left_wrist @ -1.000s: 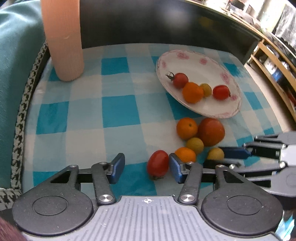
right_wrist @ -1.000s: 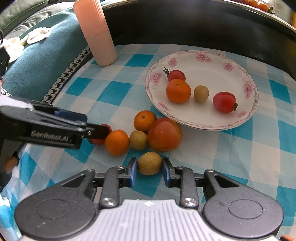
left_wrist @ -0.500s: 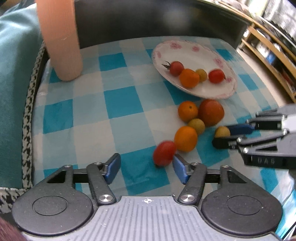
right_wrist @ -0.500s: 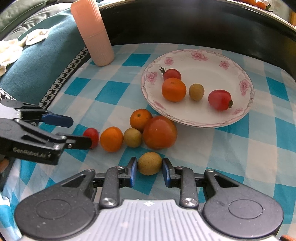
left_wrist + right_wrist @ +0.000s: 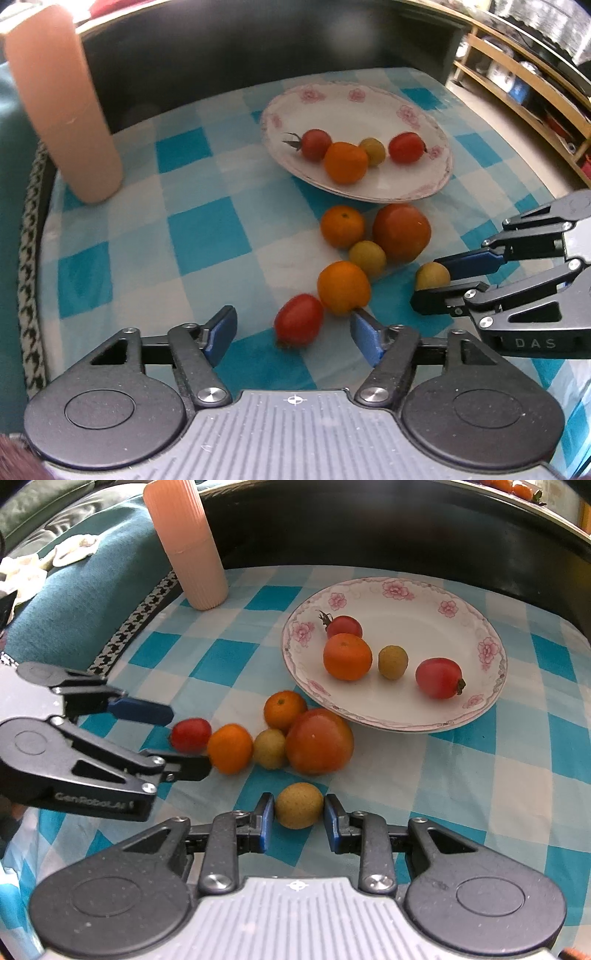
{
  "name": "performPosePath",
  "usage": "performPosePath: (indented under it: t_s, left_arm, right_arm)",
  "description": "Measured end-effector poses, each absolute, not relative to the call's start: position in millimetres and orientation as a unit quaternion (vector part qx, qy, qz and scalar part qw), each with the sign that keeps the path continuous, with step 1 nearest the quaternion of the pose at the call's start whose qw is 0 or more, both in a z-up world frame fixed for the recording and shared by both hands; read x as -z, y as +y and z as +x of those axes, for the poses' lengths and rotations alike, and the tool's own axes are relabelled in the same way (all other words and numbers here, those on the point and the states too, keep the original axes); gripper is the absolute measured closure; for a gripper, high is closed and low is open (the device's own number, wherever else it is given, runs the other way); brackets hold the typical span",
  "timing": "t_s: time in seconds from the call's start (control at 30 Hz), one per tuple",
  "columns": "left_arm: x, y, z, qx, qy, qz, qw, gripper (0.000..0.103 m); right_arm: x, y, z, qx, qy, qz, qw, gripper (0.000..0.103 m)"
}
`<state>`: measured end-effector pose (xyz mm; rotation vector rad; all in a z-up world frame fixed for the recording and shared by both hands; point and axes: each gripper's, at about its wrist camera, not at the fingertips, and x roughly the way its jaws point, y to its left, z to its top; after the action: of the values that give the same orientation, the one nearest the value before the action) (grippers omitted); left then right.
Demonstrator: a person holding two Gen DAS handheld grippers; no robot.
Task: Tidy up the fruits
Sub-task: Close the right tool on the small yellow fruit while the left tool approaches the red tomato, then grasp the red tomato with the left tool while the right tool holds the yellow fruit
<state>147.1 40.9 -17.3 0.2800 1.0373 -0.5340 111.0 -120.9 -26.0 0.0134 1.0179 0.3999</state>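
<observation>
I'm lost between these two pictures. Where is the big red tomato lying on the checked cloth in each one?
Left wrist view: the big red tomato sits right of centre, just below the flowered plate, beside a small orange.
Right wrist view: the same tomato sits at the centre, below the plate's lower left rim.
Shared landmark: the tall pink ribbed cup, upper left in both.

left gripper (image 5: 190, 734) side: white letters say "GenRobotAI", a bit blurry
right gripper (image 5: 439, 282) side: white letters say "DAS"
</observation>
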Motion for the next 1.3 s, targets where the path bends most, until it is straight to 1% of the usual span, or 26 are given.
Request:
performPosePath:
  t_s: [0.07,0.13,0.2,0.27,0.3,0.33,0.4,0.6,0.73,1.1,1.3]
  left_arm:
    - [24.2,36.8,147.3,0.248,0.493,0.15,0.821,0.033]
    - [24.6,33.6,144.3,0.249,0.484,0.166,0.822,0.032]
    - [24.9,36.1,146.3,0.248,0.487,0.158,0.823,0.031]
    - [23.7,37.5,146.1,0.243,0.485,0.153,0.826,0.035]
    - [23.1,37.0,144.8,0.239,0.483,0.157,0.827,0.039]
    - [22.4,36.6,143.4,0.243,0.483,0.155,0.827,0.047]
    - [20.7,34.6,140.7,0.244,0.484,0.15,0.827,0.058]
    - [21.0,28.4,138.5,0.233,0.479,0.156,0.832,0.06]
    - [20.5,30.9,135.0,0.225,0.482,0.15,0.833,0.068]
    - [16.9,38.6,108.2,0.221,0.493,0.132,0.831,0.068]
    - [19.3,31.8,77.5,0.228,0.499,0.149,0.823,0.068]
  right_arm:
    - [26.1,-121.1,110.4,-0.191,0.484,0.007,0.854,0.06]
    - [26.1,-121.5,109.9,-0.192,0.485,0.007,0.853,0.06]
    - [26.0,-122.1,109.8,-0.193,0.485,0.007,0.853,0.06]
    - [26.0,-122.0,110.0,-0.193,0.485,0.007,0.853,0.06]
    - [25.8,-121.6,110.1,-0.193,0.485,0.006,0.853,0.06]
    - [25.7,-121.4,110.2,-0.193,0.484,0.006,0.853,0.06]
    - [25.3,-120.5,110.0,-0.194,0.482,0.003,0.854,0.06]
    - [24.9,-118.2,108.2,-0.195,0.479,-0.007,0.856,0.06]
    - [25.7,-119.6,108.4,-0.195,0.48,-0.01,0.855,0.06]
    - [14.4,-132.0,87.0,-0.19,0.469,-0.01,0.862,0.06]
    - [17.6,-134.8,66.7,-0.184,0.476,-0.014,0.86,0.06]
